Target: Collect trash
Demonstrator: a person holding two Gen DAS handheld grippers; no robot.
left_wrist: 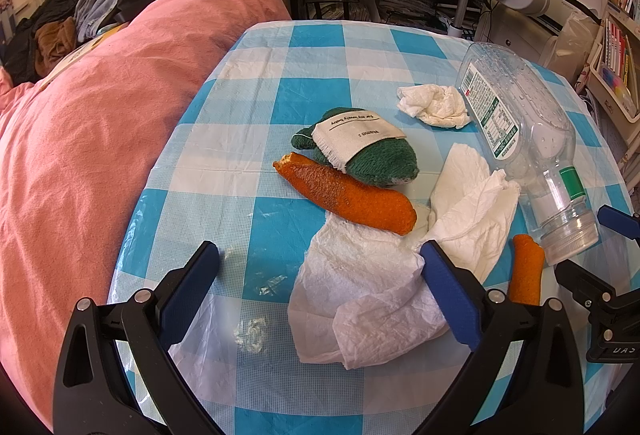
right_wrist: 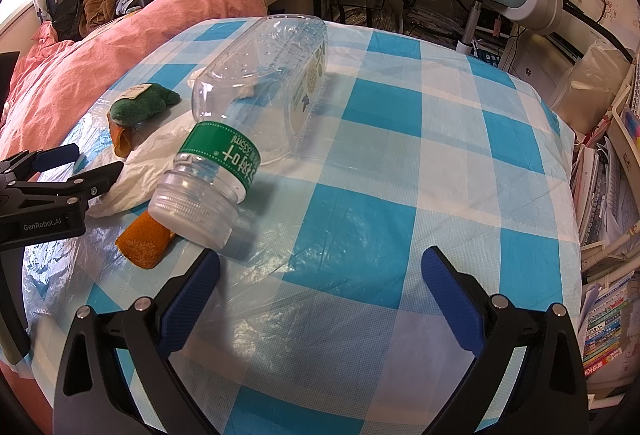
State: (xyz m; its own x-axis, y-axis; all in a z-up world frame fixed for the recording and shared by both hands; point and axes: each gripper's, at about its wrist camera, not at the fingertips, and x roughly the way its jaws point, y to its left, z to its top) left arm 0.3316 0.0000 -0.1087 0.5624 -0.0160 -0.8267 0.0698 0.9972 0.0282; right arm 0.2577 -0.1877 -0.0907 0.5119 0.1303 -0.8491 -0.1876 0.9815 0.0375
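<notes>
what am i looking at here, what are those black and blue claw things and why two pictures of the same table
The claws are two hand-held grippers, one in each of a person's hands, each with a camera looking along its fingers. One picture is from the left gripper, the other from the right gripper. Both are open and hold nothing. On the blue checked tablecloth lie an empty plastic bottle on its side, flat tissue, a crumpled tissue, two orange peel pieces and a green knitted cloth. The job is collecting this trash.
</notes>
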